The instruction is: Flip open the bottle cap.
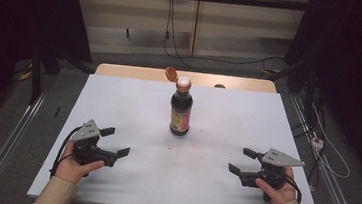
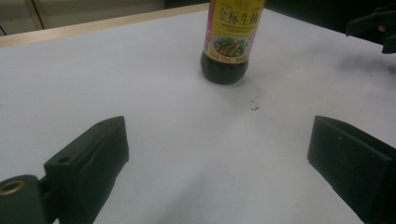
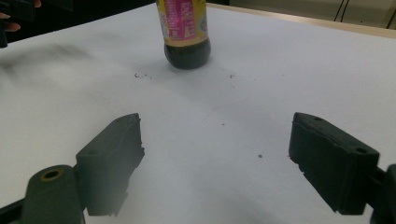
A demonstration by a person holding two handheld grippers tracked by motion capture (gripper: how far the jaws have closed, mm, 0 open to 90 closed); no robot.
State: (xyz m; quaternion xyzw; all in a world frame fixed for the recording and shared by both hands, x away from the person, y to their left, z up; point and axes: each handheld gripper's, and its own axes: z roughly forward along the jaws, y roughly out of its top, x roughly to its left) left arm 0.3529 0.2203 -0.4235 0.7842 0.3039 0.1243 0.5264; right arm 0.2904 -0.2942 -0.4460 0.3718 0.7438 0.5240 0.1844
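A dark sauce bottle (image 1: 181,107) with a bright label stands upright in the middle of the white table (image 1: 134,97), its orange flip cap (image 1: 171,74) hinged open. The bottle's lower half shows in the left gripper view (image 2: 229,42) and the right gripper view (image 3: 185,32). My left gripper (image 1: 115,141) rests low at the table's front left, open, nothing between its jaws. At the front right my right gripper (image 1: 242,160) is open too and holds nothing. Both point inward toward the bottle, well short of it.
A wooden table edge (image 1: 122,70) runs behind the white sheet. Small dark specks (image 2: 255,106) lie on the sheet in front of the bottle. Metal rails (image 1: 3,150) flank the table on both sides, and cables (image 1: 329,161) lie on the floor at the right.
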